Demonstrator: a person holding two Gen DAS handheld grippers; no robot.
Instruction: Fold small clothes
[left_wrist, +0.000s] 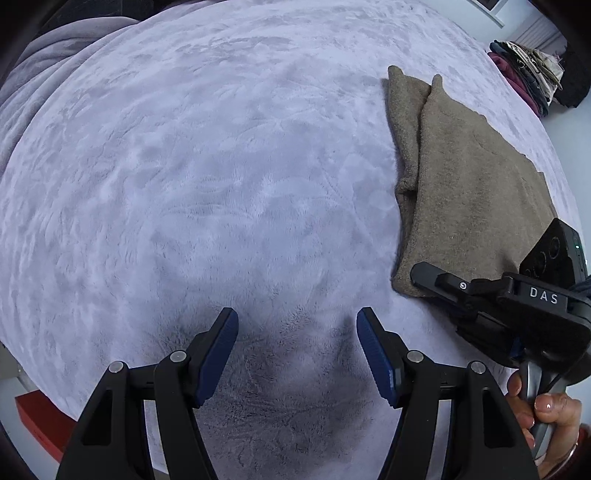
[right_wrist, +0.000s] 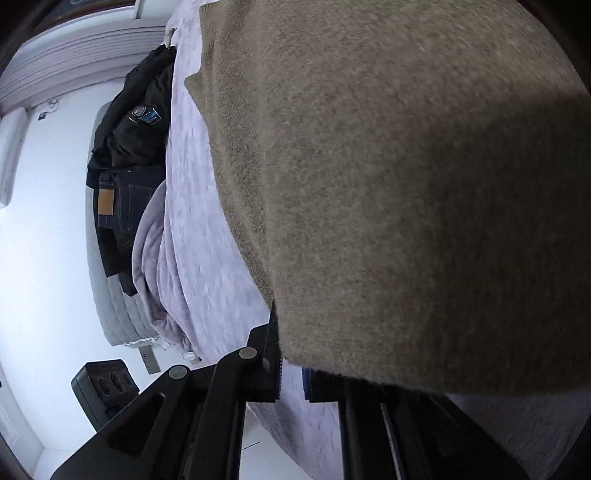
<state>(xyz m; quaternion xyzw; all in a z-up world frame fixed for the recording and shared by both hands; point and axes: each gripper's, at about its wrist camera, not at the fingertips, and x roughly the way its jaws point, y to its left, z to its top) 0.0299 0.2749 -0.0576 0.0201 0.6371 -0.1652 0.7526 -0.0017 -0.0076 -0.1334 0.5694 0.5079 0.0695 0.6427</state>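
The brown sweater (left_wrist: 469, 192) lies partly folded near the bed's (left_wrist: 221, 166) right edge. The right gripper (left_wrist: 424, 280) pinches its corner; the left gripper (left_wrist: 297, 350) waits apart, empty. More folding remains.

Pale lilac plush blanket (left_wrist: 207, 177) with mottled lighter and darker patches, filling most of the left wrist frame. Plain brownish-grey knit sweater (left_wrist: 465, 192) at right. Black left gripper (left_wrist: 297, 354) with dark blue ribbed pads (left_wrist: 376, 358). Red box edge (left_wrist: 40, 421) at lower left. Maroon, navy and beige clothes pile (left_wrist: 524, 70) at upper right. Dark blue jeans (right_wrist: 127, 206) with tan patch at left of right wrist frame.
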